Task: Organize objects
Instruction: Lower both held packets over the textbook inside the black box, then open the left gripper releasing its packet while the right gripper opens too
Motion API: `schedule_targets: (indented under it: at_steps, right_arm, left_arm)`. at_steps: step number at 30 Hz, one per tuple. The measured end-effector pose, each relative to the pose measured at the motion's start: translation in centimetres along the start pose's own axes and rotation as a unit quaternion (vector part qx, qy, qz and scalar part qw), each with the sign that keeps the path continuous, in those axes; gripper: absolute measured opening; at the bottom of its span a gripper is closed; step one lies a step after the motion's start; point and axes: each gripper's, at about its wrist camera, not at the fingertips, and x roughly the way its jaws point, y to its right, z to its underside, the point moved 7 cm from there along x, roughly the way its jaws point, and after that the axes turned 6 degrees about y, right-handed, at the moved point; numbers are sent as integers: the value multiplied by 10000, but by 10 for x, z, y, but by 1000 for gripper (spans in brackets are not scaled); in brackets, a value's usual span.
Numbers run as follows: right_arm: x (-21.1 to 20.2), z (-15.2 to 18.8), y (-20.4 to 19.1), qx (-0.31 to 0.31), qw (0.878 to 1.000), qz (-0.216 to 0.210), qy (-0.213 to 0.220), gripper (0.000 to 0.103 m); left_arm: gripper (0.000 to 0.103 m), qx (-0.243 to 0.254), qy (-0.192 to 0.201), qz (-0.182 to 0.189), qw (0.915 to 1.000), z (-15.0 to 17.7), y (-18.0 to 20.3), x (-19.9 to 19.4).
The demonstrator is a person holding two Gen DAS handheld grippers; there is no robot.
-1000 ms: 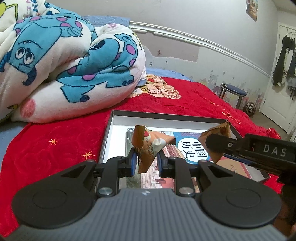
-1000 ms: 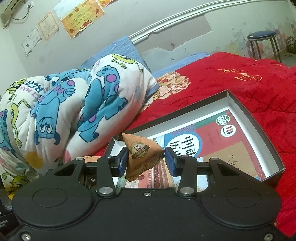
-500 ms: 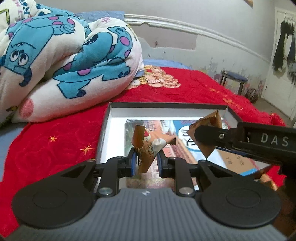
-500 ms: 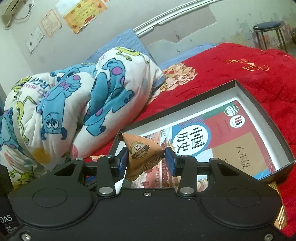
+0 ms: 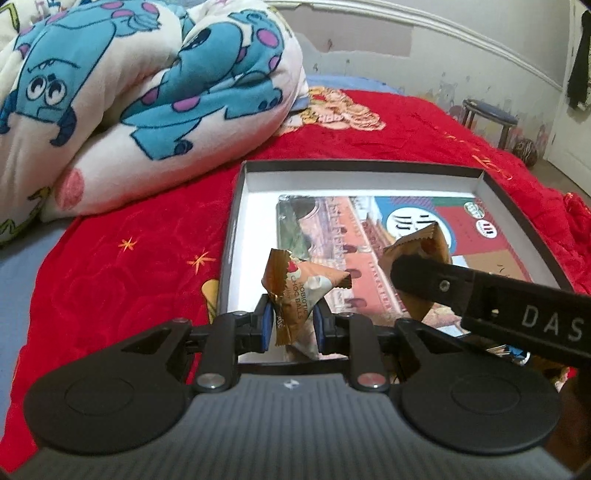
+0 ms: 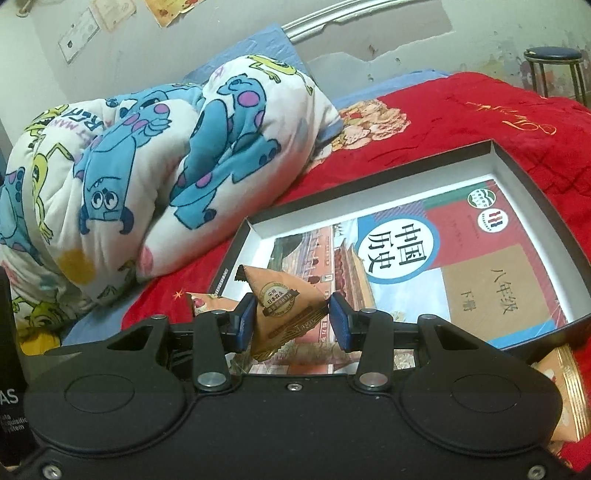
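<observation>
Snack packets fill both tools: the left gripper (image 5: 290, 325) pinches a brown choc-ball packet (image 5: 295, 291) between its blue pads, held above the near edge of the shallow box (image 5: 236, 206) on the red bedspread (image 5: 122, 266). The right gripper (image 6: 291, 323) clamps a tan pyramid packet (image 6: 284, 306) over the same box, where a history textbook (image 6: 443, 258) lies flat.

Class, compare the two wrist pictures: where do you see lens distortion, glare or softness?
Left wrist view: the wall rail bows in a curve, corners go dark, and the book in the box shows a pale sheen. Right wrist view: the box edges bend, the book title reads sharp, and the quilt looks slightly soft.
</observation>
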Motion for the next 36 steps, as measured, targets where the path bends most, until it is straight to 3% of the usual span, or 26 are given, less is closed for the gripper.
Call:
schedule_targets:
  at_steps: [9,17,27,36]
  right_arm:
    - [3,2,3,-34,9995,272,-139,41]
    - [10,9,11,301,9984,232,-417,41]
    - [13,11,10,235,9973,383,-579,42]
    - [11,13,8,190,9975,490,-477,44]
  left_arm:
    - [27,-169,-356,-74,9992,6,-15,6]
    - [27,-108,-316,-62,9994,9,-12,7]
    - [32,-150,-378,-6,9992,10,-12,8]
    - [62,-22,-283,55,9996,9,-7,-1]
